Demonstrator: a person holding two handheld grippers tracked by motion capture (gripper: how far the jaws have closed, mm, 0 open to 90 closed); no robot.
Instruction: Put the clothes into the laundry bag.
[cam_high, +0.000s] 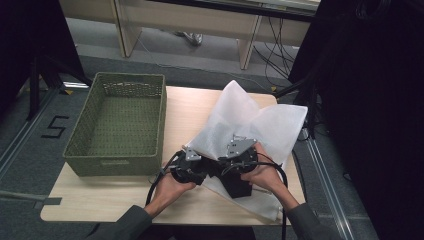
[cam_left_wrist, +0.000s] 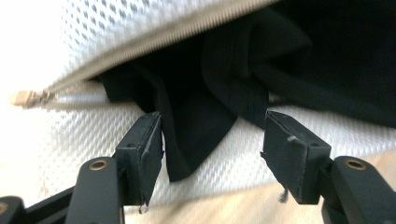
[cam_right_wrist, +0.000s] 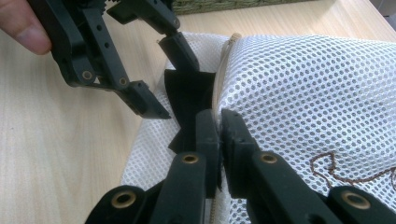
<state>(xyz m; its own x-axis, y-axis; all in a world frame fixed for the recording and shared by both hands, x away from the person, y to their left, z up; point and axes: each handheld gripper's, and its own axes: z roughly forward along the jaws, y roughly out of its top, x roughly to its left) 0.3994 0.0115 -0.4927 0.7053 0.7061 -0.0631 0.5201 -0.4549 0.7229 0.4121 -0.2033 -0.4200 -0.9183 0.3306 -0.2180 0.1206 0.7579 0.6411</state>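
- Nearest the lens in the right gripper view, the right gripper (cam_right_wrist: 218, 122) has its two black jaws pinched tight on the zipper edge of the white mesh laundry bag (cam_right_wrist: 308, 93), holding the upper lip of the opening up off the table.
- The left gripper (cam_left_wrist: 212, 140) stands with its jaws apart, nothing pressed between the pads; a fold of the black garment (cam_left_wrist: 224, 84) hangs loose in the gap, touching neither pad as far as I can tell.
- The garment sits half inside the bag's mouth, with one tongue of cloth spilling out over the lower mesh panel onto the wooden table (cam_high: 100, 195).
- The bag lies at the near right of the table in the high view, in front of both hands; a green woven basket (cam_high: 120, 125) stands well apart at the left.
- Handling, as I judge it: the garment is soft, light and limp. It will fold and drag rather than slide as one piece, so a push on a loose end just bunches it.
- Best hold for it: the thick folded bulk just inside the opening, not the thin hanging tip.
- The mesh is light, floppy and a little slippery, and it collapses when let go. The stitched zipper tape (cam_left_wrist: 140, 44) is its firmest part, so the edge grip suits it.
- The zipper pull (cam_left_wrist: 21, 98) is small and easy to snag on cloth.
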